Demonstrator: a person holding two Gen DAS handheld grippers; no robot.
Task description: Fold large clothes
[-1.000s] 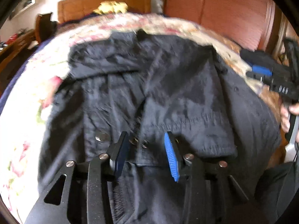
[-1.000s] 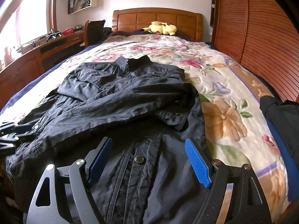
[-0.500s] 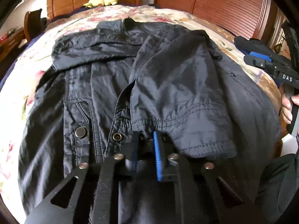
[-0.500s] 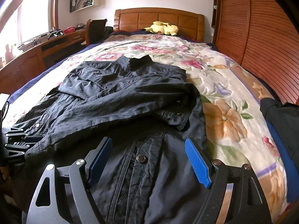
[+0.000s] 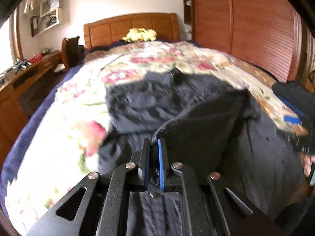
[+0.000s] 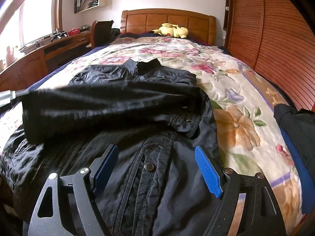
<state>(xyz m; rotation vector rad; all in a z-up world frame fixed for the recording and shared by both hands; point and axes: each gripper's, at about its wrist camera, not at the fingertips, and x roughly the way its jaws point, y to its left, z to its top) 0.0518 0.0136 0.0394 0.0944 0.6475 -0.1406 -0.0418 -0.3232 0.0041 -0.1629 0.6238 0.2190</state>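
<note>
One dark jacket [image 6: 137, 118] lies ahead of the right gripper [image 6: 157, 169] — with two snap buttons [image 6: 149, 166] seen near its jaws. One yellow plush toy [image 6: 173, 31] sits far ahead; grippers — two.

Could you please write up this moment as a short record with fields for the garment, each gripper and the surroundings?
garment: dark jacket spread on the floral bedspread, collar toward the headboard
sleeve: sleeve cuff lifted off the jacket
left gripper: left gripper shut on the sleeve cuff after its jaws have just been closing
right gripper: right gripper open, above the jacket's snap placket, holding nothing
surroundings: yellow plush toy by the headboard; wooden desk beside the bed
</note>
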